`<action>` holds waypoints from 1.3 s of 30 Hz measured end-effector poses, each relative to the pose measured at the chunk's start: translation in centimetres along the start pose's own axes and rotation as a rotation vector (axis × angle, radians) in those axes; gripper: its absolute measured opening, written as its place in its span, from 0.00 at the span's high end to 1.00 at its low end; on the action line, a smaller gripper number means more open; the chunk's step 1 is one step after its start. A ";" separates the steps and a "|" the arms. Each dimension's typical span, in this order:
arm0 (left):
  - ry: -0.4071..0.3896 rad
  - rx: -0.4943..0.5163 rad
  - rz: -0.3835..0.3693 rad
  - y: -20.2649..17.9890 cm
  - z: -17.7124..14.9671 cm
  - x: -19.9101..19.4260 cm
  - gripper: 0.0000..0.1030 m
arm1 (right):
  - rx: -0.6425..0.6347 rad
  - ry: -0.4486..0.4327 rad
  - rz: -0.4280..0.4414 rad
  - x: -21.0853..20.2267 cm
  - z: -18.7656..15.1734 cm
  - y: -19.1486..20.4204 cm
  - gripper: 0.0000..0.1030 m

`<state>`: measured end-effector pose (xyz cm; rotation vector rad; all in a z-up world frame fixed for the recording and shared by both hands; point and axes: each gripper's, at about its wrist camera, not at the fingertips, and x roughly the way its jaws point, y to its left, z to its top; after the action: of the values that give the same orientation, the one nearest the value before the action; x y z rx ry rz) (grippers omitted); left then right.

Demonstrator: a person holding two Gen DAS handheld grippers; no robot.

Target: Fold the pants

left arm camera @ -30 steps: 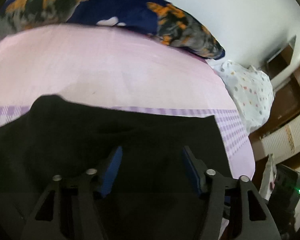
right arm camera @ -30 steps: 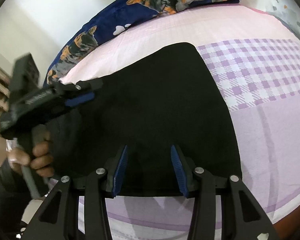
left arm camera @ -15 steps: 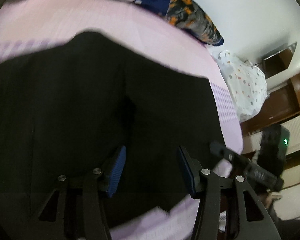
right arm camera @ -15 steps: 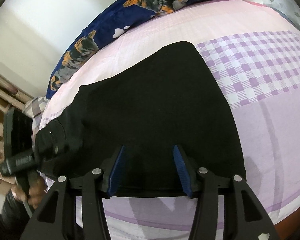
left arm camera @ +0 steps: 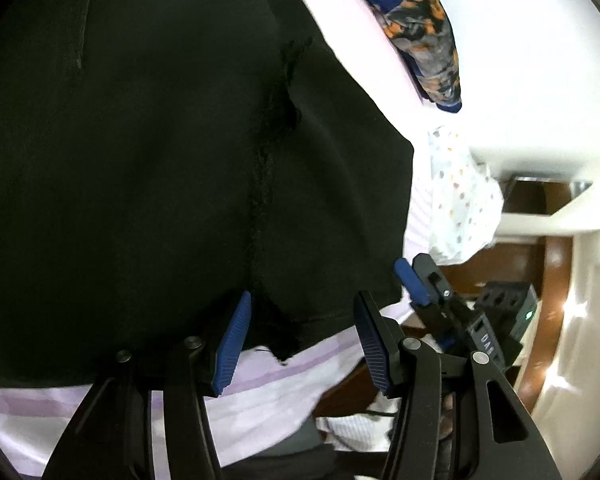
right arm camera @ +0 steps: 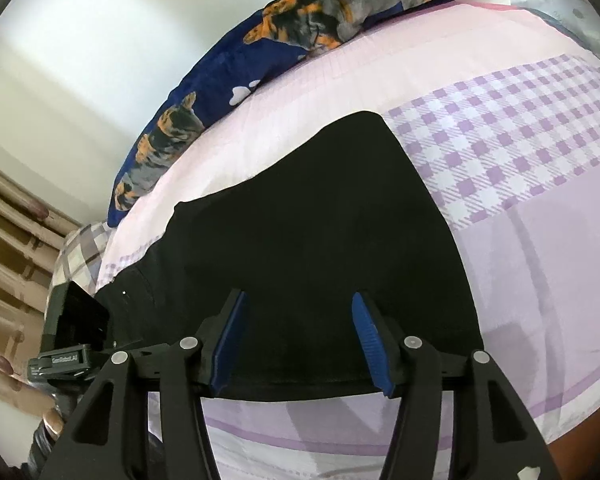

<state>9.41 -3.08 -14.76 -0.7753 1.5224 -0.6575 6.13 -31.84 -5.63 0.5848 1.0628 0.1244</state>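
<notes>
- The black pants [right arm camera: 316, 248] are spread flat on the bed [right arm camera: 540, 240], along its near edge, on the pink and purple checked sheet.
- In the left wrist view the pants [left arm camera: 160, 160] now fill almost the whole picture; a second ago only their far part was seen, with much pink sheet behind.
- The left gripper [left arm camera: 300, 340] is held open over the near hem of the pants, where a seam runs down between the legs. Nothing is grasped between its blue pads [left arm camera: 232, 344].
- In the right wrist view the left gripper [right arm camera: 76, 344] is seen at the left near corner of the bed, beside the waist end of the pants; a second ago it was raised higher over the cloth.
- The right gripper [right arm camera: 300, 340] is also open and empty, above the near edge of the pants, almost as it was before.
- In the left wrist view the right gripper [left arm camera: 428, 284] is seen just beside the right corner of the pants.
- A dark blue pillow [right arm camera: 284, 52] with an orange pattern lies along the far edge of the bed.
</notes>
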 end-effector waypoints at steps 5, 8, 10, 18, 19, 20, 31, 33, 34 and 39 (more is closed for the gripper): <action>-0.004 0.030 0.034 -1.4 -0.1 1.1 0.59 | -0.010 0.001 0.001 0.2 -0.2 0.1 0.48; -0.009 0.060 0.120 -1.7 0.0 1.5 0.90 | -0.010 0.002 -0.005 0.2 -0.2 0.0 0.48; -0.022 0.073 0.145 -1.7 -0.2 1.5 0.92 | -0.006 0.001 -0.005 0.2 -0.2 -0.1 0.48; -0.042 0.085 0.216 -1.0 -0.8 0.7 0.93 | -0.007 0.020 -0.011 0.8 -0.5 -0.1 0.48; -0.042 0.079 0.209 -0.9 -0.7 0.7 0.93 | -0.015 0.026 -0.016 1.0 -0.6 0.0 0.48; -0.041 0.087 0.215 -1.0 -0.6 0.7 0.93 | -0.023 0.031 -0.021 1.3 -0.6 0.1 0.48; -0.176 0.290 0.410 -3.3 -1.1 -1.7 0.74 | -0.137 0.021 -0.087 2.5 -0.2 1.4 0.47; -0.230 0.340 0.433 -3.4 -1.7 -3.0 0.67 | -0.166 0.008 -0.116 3.0 0.8 1.6 0.47; -0.256 0.351 0.441 -3.4 -1.9 -3.7 0.62 | -0.172 0.003 -0.122 3.2 1.3 1.7 0.47; -0.421 0.333 0.502 -1.6 -2.8 -8.0 0.55 | -0.233 -0.007 -0.210 5.4 2.5 2.7 0.47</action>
<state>7.02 2.21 -8.33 -0.2354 1.1157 -0.3272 11.46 -28.60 -7.66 0.2617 1.0792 0.0604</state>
